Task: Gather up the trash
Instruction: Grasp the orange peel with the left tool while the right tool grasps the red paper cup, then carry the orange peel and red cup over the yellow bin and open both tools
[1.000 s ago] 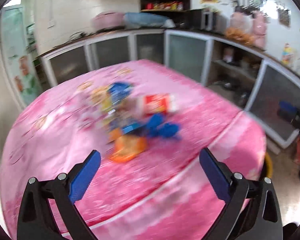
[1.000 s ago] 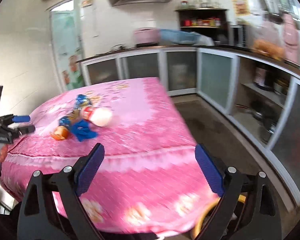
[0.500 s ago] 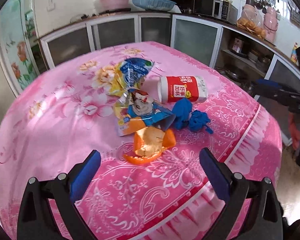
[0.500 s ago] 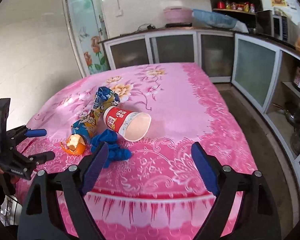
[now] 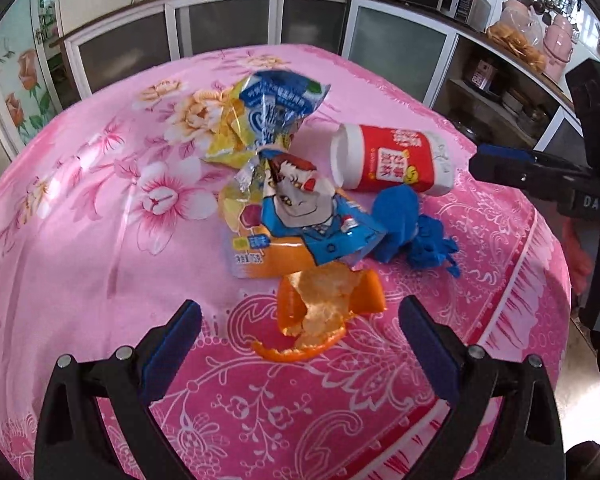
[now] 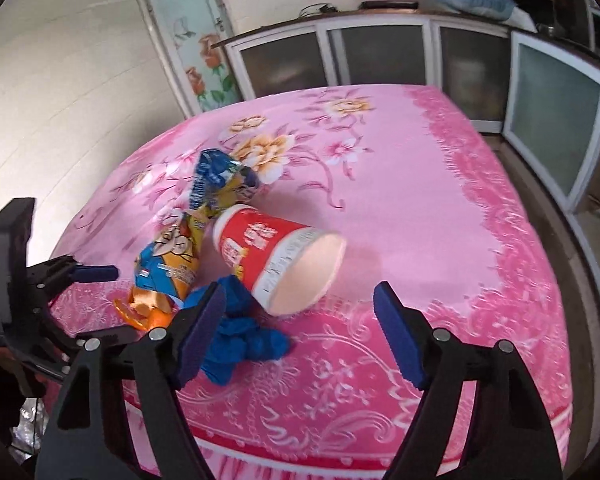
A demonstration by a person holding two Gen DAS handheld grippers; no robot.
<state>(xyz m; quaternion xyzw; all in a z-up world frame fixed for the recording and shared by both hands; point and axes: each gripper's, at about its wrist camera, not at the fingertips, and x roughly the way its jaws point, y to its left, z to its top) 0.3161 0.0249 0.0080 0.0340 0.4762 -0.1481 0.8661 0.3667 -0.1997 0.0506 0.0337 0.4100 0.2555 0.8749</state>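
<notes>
A heap of trash lies on the pink flowered tablecloth [image 5: 80, 216]. Orange peel [image 5: 324, 312] lies nearest my open, empty left gripper [image 5: 300, 340], just ahead of its fingertips. Behind it are a cartoon snack wrapper [image 5: 300, 216], a blue-and-yellow wrapper [image 5: 268, 116], a crumpled blue glove [image 5: 412, 232] and a red-and-white paper cup [image 5: 392, 160] on its side. My right gripper [image 6: 300, 332] is open and empty, close above the cup [image 6: 280, 256] and the blue glove [image 6: 240, 332].
Glass-door cabinets [image 5: 220, 24] and a counter with appliances run along the back and right walls. The table's edge [image 6: 340, 452] drops off near the right gripper. A flower-painted door [image 6: 196, 40] stands at the back left.
Both grippers have moved in toward the trash heap, which now looks larger and nearer. Both stay open and empty. The trash has not moved.
</notes>
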